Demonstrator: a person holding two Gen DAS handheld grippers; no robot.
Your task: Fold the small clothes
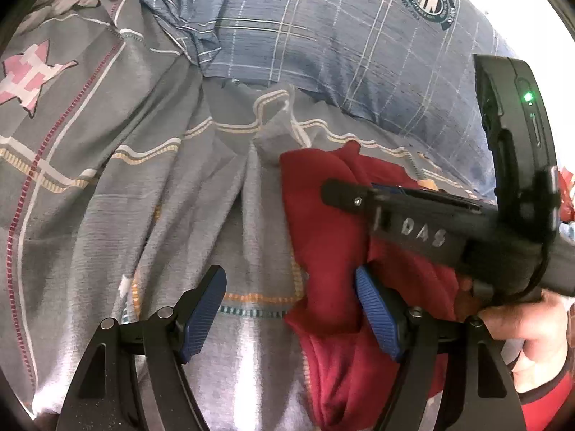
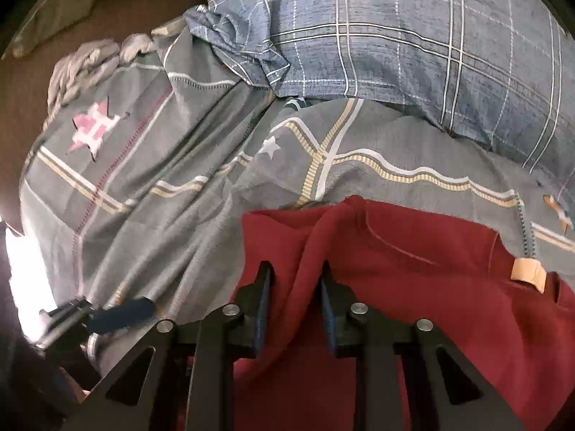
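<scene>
Red garment edge lies between right gripper fingers.
</scene>
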